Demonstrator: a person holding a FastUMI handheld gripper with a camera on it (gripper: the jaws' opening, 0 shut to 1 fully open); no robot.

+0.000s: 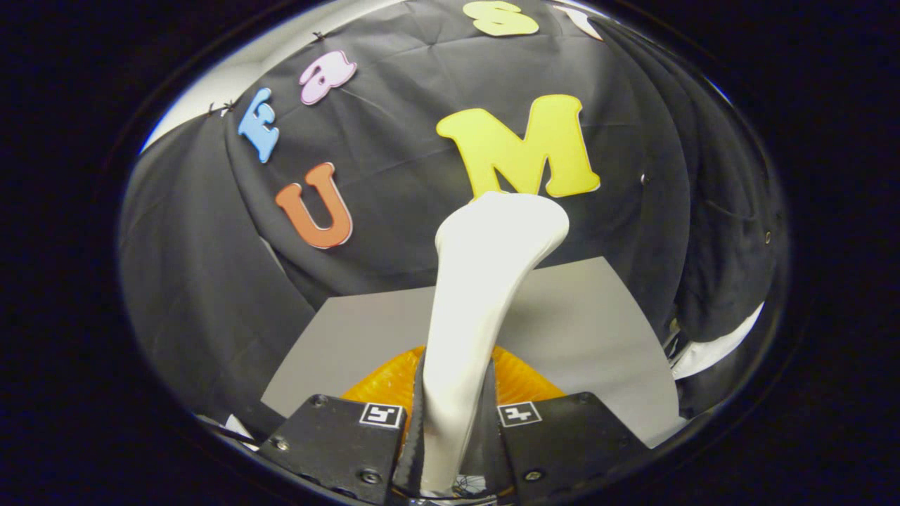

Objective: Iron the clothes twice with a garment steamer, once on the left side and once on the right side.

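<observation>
Black cloth wall (394, 232) behind; below it a grey table (590, 330). On the table, just beyond the fingers, lies the orange garment (524, 383). Your gripper (450, 422) is clenched on the white steamer (485, 281); its 2 fingers press the handle, head raised over the cloth. Lower the head onto 1 side, then sweep slowly, keeping the grip firm.

The garment steamer (485, 281), clamped between the fingers of the gripper (453, 422), looks like smooth, glossy plastic. The orange cloth (524, 379) below the centre has a fine ribbed weave. The grey table (590, 330) around it looks matt and smooth.
</observation>
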